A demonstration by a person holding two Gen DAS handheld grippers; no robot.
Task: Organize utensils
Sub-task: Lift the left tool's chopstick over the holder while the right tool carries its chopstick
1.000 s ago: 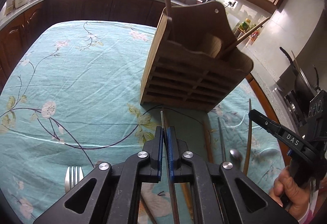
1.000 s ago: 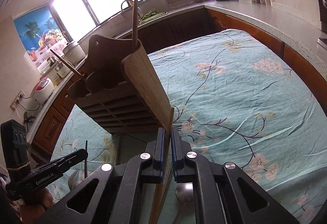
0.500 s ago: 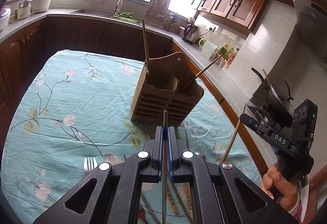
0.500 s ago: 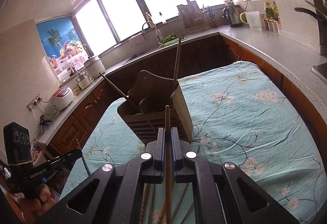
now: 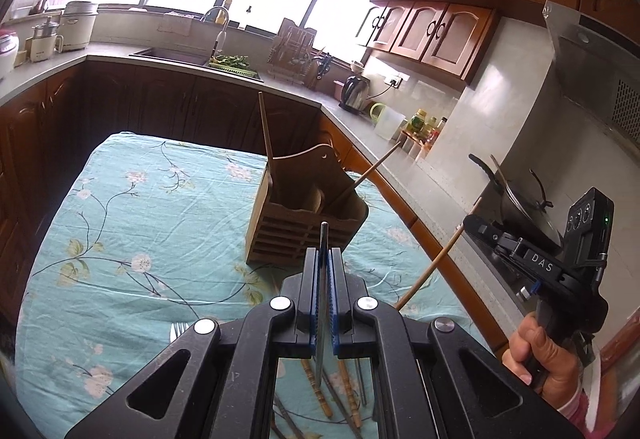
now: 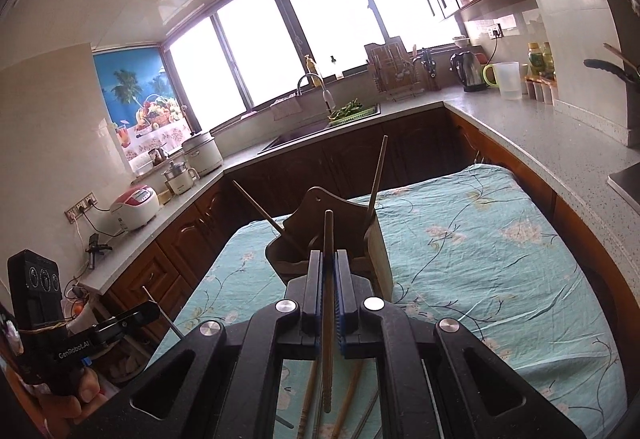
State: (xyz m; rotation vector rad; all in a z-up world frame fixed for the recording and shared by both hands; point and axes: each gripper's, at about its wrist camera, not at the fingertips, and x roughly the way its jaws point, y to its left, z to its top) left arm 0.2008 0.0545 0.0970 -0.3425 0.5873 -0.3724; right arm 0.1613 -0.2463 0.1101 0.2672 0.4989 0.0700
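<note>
Wooden holder (image 5: 304, 227) upright on table, already 2 chopsticks inside.
Left gripper (image 5: 323, 267) clamped on metal chopstick (image 5: 323, 239), right gripper (image 6: 329, 271) clamped on wooden chopstick (image 6: 328, 235), both above table, not yet in holder.
Fork (image 5: 178, 331) + approx. 5 more sticks left on tablecloth (image 5: 140, 223).

We see a table covered in thin turquoise cloth (image 5: 132, 223), matt, creased, printed with flowers. On it stands a holder of brown wood (image 5: 304, 217), its front slatted, the finish dull. Two wooden chopsticks (image 5: 265, 135) lean out of it, smooth and pale. The left gripper (image 5: 324, 271) is matt black plastic with blue pads and shiny metal screws; it pinches a thin grey metal chopstick (image 5: 323, 239). The right gripper (image 6: 329, 271), of the same plastic, clamps a brown wooden chopstick (image 6: 329, 235). Near us lie turned wooden chopsticks (image 5: 316, 391) and a glossy steel fork (image 5: 178, 331). The far countertop (image 6: 520, 135) is speckled, polished stone; the cabinets (image 5: 440, 35) are glossy varnished wood.
</note>
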